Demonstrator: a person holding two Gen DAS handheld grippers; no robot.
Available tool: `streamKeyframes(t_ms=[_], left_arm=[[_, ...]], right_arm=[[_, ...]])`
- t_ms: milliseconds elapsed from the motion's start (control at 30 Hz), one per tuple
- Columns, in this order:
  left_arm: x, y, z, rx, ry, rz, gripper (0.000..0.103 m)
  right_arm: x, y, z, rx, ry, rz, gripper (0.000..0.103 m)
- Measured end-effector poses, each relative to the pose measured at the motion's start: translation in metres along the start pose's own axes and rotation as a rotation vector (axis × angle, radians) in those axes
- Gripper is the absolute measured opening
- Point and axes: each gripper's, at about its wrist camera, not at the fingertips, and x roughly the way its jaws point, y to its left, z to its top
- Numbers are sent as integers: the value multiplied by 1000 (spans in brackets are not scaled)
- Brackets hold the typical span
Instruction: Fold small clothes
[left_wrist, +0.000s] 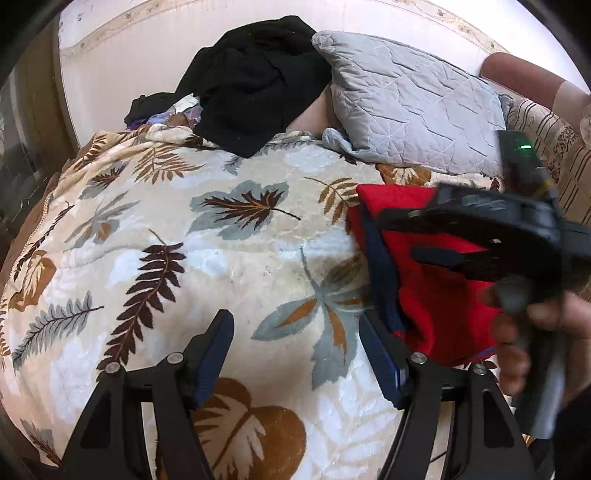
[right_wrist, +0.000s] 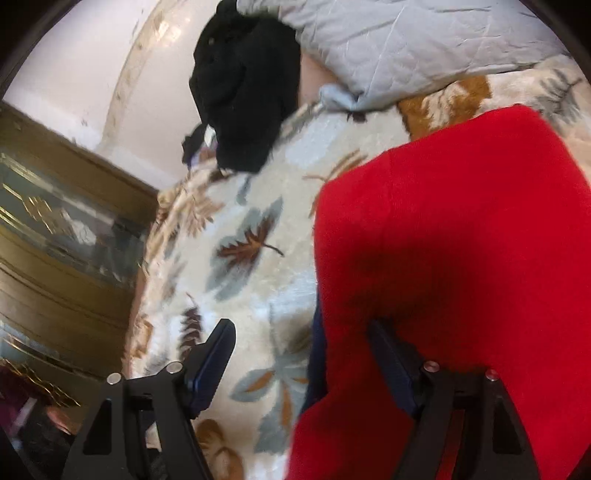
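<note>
On the leaf-print blanket (left_wrist: 207, 236), left of the red garment (left_wrist: 436, 291), the left gripper (left_wrist: 295, 354) sits spread wide with nothing between its fingers, its right finger just beside the garment's navy edge (left_wrist: 384, 266). The garment lies on the blanket, in front of the grey pillow (left_wrist: 410, 107), looking partly folded. My guess is the next fold needs that left gripper to pinch the near left edge cleanly — catch only the garment, not the fluffy blanket under it — then carry it flat over the rest. Further right, the right gripper (left_wrist: 436, 240) hovers over the red cloth; its own view shows its jaws apart, right finger against the fabric, gripping nothing. Hard to read — the right gripper blocks the garment's far side, everything's blurry, and I can't tell what kind of garment it is.
</note>
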Motion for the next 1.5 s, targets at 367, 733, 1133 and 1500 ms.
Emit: streamKeyframes(t_ms=[367, 733, 1133, 1500], left_arm=[[-19, -38, -15, 58, -9, -3, 79], [-46, -73, -30, 122, -38, 21, 81], [-48, -71, -29, 100, -42, 77, 83], [-57, -68, -28, 95, -61, 75, 83]], right_arm=[[-114, 2, -118, -212, -205, -339, 83], [-147, 7, -159, -270, -262, -488, 94], [-159, 9, -157, -256, -290, -570, 96], [-161, 24, -157, -292, -288, -587, 96]])
